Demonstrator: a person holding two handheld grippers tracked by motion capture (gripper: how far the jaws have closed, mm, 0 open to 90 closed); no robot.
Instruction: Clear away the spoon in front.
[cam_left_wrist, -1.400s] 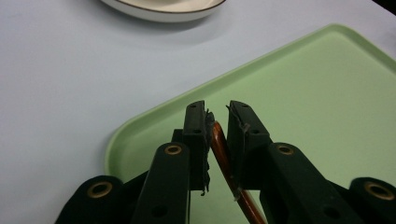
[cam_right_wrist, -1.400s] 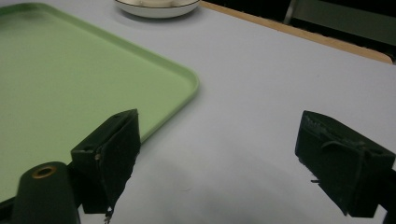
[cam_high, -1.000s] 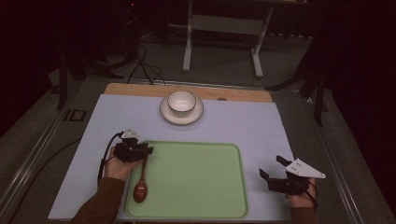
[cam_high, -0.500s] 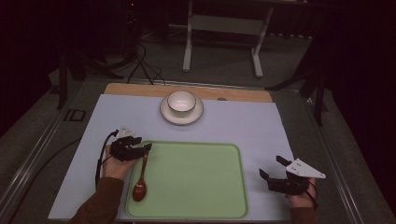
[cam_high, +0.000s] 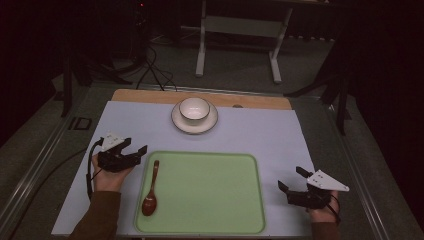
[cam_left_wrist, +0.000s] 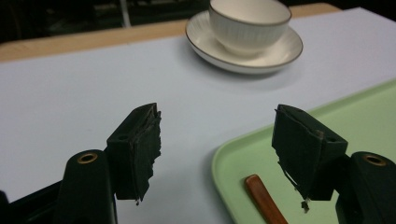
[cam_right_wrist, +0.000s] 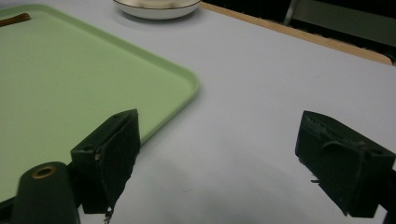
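Currently the left claw (cam_high: 134, 150) stands wide with nothing between its jaws, which have just been opening, just left of the tray (cam_high: 210, 200). The spoon (cam_high: 151, 190) lies along the tray's left side. The right claw (cam_high: 290, 181) is open, right of the tray.

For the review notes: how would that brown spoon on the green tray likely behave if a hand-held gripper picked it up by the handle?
The spoon looks like wood, so probably stiff and light. Its handle is slim and smooth-looking, so it might swivel between the pads, bowl end drooping. It lies flat near the left edge of the tray, so a push would likely slide it, not roll it.
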